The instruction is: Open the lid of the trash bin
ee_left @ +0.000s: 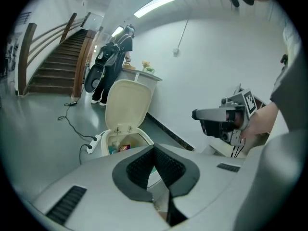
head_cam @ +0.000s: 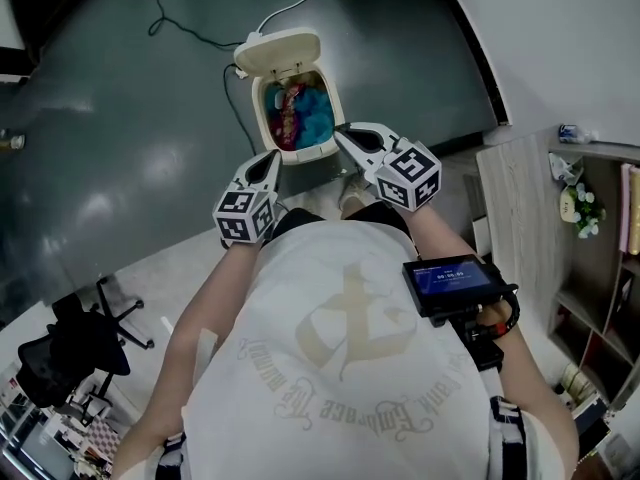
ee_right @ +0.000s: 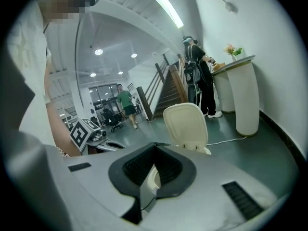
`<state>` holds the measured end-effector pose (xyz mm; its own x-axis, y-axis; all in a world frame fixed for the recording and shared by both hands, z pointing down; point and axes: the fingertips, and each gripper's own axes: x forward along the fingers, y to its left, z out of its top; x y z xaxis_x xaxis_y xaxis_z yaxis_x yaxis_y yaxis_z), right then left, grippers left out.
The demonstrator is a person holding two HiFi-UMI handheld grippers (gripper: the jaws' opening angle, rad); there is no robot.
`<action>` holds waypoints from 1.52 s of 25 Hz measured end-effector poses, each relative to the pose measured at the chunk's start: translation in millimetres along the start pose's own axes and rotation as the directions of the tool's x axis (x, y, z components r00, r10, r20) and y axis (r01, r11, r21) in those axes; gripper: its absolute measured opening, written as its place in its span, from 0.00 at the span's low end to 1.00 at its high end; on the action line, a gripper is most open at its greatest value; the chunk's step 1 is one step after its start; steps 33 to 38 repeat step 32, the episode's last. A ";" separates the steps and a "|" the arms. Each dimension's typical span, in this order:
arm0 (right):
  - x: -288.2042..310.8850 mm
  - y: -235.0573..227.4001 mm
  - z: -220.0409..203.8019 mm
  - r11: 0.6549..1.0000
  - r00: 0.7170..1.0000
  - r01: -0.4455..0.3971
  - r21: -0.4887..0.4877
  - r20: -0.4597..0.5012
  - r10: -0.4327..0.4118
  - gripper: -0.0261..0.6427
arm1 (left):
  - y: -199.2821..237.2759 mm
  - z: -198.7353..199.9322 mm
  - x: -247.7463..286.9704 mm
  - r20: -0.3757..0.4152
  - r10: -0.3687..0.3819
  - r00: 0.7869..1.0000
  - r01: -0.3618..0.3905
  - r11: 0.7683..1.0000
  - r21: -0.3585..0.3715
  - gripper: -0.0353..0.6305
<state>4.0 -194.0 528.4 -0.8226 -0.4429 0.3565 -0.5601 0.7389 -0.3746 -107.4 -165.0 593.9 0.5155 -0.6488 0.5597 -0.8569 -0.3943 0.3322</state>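
The cream trash bin (head_cam: 262, 118) stands on the grey floor ahead of me, its lid (head_cam: 278, 53) tipped up and back. Blue and red rubbish (head_cam: 300, 113) shows inside. My left gripper (head_cam: 272, 158) hangs just short of the bin's near left corner, and my right gripper (head_cam: 342, 135) by its near right corner. Both are shut and empty, touching nothing. In the left gripper view the raised lid (ee_left: 127, 102) stands beyond the shut left gripper (ee_left: 154, 148), with the right gripper (ee_left: 197, 113) at the right. The right gripper view shows the lid (ee_right: 185, 124) past the right gripper (ee_right: 155, 146).
A white power strip (head_cam: 250, 40) with a cable lies behind the bin. A black office chair (head_cam: 70, 353) stands at the lower left, wooden shelves (head_cam: 590, 258) at the right. Stairs (ee_left: 53, 66), a white counter (ee_right: 243, 93) and a person (ee_right: 197, 76) beside it are farther off.
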 end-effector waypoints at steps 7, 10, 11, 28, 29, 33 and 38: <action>5.8 20.6 15.8 1.000 0.999 -0.003 -0.027 0.045 0.004 0.05 | 1.5 34.9 -40.3 0.115 -0.020 0.993 0.020 1.000 -0.001 0.07; 2.9 35.1 17.0 0.999 0.999 0.011 -0.031 0.053 -0.009 0.05 | 3.4 37.2 -59.3 0.130 -0.031 0.991 0.032 0.999 -0.003 0.07; 2.3 42.4 17.0 0.999 0.998 0.016 -0.030 0.055 -0.014 0.05 | 5.2 36.4 -67.3 0.131 -0.034 0.991 0.035 0.999 -0.004 0.07; -13.3 60.6 1.6 0.992 0.987 0.122 0.010 0.108 -0.123 0.05 | 11.7 37.9 -88.1 0.135 -0.099 0.986 0.094 0.995 0.046 0.07; -14.1 59.2 0.6 0.992 0.986 0.126 0.013 0.108 -0.127 0.05 | 10.6 37.5 -86.2 0.132 -0.104 0.986 0.098 0.994 0.048 0.07; -16.5 55.9 -1.5 0.991 0.985 0.135 0.020 0.107 -0.137 0.05 | 6.8 36.4 -81.7 0.121 -0.117 0.986 0.112 0.992 0.053 0.07; -16.5 55.9 -1.5 0.991 0.985 0.135 0.020 0.107 -0.137 0.05 | 6.8 36.4 -81.7 0.121 -0.117 0.986 0.112 0.992 0.053 0.07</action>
